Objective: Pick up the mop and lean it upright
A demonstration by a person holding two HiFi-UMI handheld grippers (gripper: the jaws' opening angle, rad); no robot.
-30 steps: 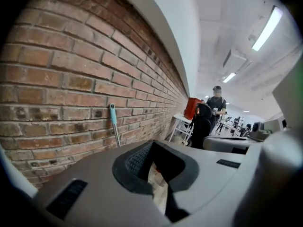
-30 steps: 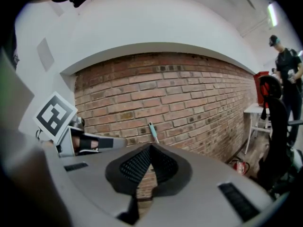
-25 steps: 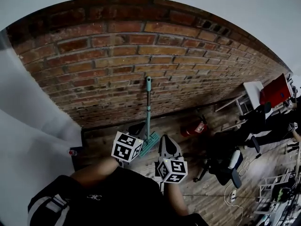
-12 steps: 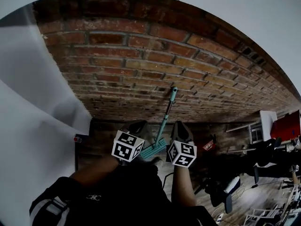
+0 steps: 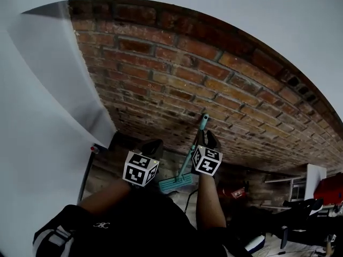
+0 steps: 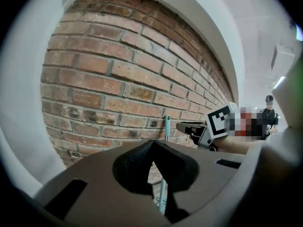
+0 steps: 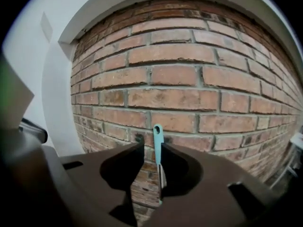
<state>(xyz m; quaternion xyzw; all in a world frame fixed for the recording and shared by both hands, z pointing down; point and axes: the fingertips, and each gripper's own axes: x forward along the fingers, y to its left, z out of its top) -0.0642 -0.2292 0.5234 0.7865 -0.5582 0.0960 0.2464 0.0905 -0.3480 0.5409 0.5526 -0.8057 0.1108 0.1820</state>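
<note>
A teal mop stands on its flat head (image 5: 176, 183), its handle (image 5: 192, 151) leaning against the brick wall (image 5: 161, 74). My right gripper (image 5: 208, 138) is right beside the upper handle. In the right gripper view the handle (image 7: 157, 138) shows in the gap of that gripper (image 7: 152, 150), close to the right pad and apart from the left one. Its jaws have just been opening and stand open. My left gripper (image 5: 153, 143) hovers left of the mop, its pads together on nothing. In the left gripper view (image 6: 152, 148) the handle (image 6: 166, 126) and the right gripper (image 6: 189, 126) lie ahead.
A white panel (image 5: 48, 90) stands at the left, with a dark pole with a red tip (image 5: 94, 149) at its foot. A red object (image 5: 238, 193), chairs (image 5: 300, 208) and a white desk (image 5: 316, 175) stand to the right. A person (image 6: 269, 112) stands far off.
My right gripper has moved from beside the mop's foot up to its upper handle and its jaws have parted. The left gripper has shifted a little. The mop still leans on the wall.
</note>
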